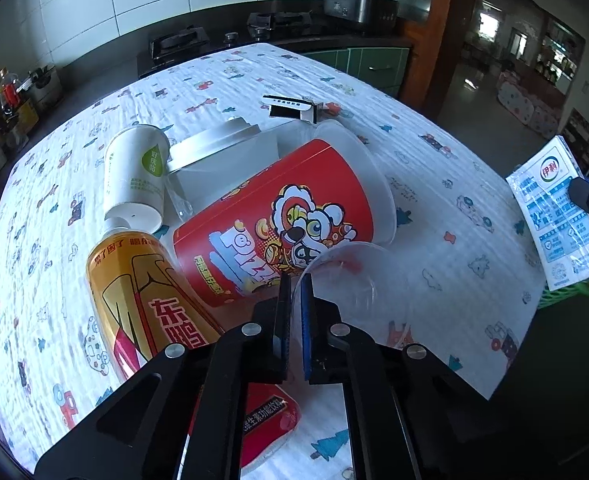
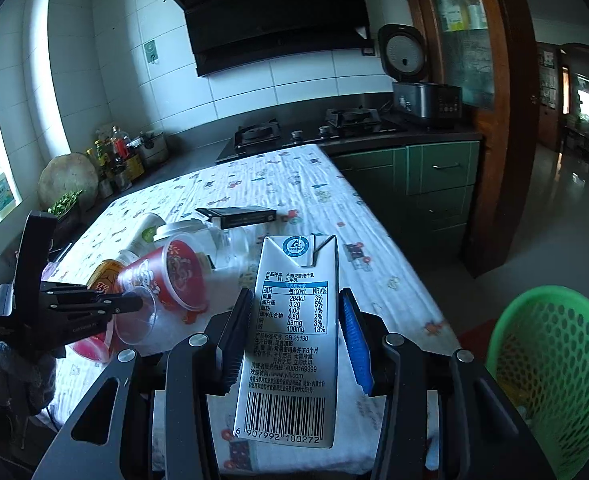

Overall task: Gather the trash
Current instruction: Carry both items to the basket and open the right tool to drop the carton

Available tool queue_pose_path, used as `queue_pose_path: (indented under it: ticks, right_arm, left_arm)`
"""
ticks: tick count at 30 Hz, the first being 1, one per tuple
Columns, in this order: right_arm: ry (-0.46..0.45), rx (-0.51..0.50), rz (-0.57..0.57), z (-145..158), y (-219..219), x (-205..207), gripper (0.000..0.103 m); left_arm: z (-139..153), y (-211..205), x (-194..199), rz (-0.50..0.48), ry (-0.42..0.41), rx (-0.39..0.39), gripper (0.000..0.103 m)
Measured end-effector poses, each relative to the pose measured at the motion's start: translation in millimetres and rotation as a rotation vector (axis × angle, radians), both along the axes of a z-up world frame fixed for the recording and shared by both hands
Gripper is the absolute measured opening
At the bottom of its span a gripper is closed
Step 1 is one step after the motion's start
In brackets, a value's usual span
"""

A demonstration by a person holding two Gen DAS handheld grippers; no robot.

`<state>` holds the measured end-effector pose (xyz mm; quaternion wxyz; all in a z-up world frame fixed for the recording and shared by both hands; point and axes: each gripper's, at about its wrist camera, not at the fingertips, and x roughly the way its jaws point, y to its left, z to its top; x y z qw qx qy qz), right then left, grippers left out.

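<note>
Clear plastic is what the left gripper pinches: its two pads are nearly together on the rim of a transparent cup, which lies on its side on the printed tablecloth, mouth toward the fingers; the right wrist view shows the same grip from the side, at nine o'clock. White carton fills the right gripper, whose pads are spread wide and pressed against both sides of an upright milk carton, nutrition panel and barcode facing the camera; the left wrist view shows this carton at three o'clock, held over the table's edge. Just beside the clear cup, at eleven o'clock in the left wrist view, lies a red pizza-print cup tipped on its side, nested in a larger translucent tub. A yellow drink bottle lies at nine o'clock touching the red cup, and a white paper cup lies toppled above it. A small black box rests farther off at twelve o'clock. A green perforated basket stands off the table at four o'clock in the right wrist view; something yellowish shows through its wall, though I cannot tell what.
</note>
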<state>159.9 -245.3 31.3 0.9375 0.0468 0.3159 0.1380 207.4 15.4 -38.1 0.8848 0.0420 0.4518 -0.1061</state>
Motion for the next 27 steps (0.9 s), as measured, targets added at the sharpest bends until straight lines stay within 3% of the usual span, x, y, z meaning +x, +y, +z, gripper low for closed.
queue_pose_path:
  ticks: [6, 12, 15, 27]
  right_arm:
    - [-0.014, -0.012, -0.094, -1.0, -40.6, -19.2, 0.043]
    - [-0.002, -0.027, -0.247, -6.5, -106.8, -36.5, 0.043]
    - [0.01, -0.041, -0.319, -11.8, -138.3, -41.4, 0.043]
    - [0.113, -0.078, -0.542, -61.7, -245.4, -53.7, 0.043]
  left_arm:
    - [20.8, -11.1, -20.9, -0.027, -0.049, -0.028, 0.001]
    - [47.0, -41.5, -31.8, -0.115, -0.084, -0.099, 0.001]
    - [54.8, -68.3, -28.7, -0.168, -0.085, -0.137, 0.001]
    - [66.5, -191.9, -4.3, -0.386, -0.077, -0.166, 0.001]
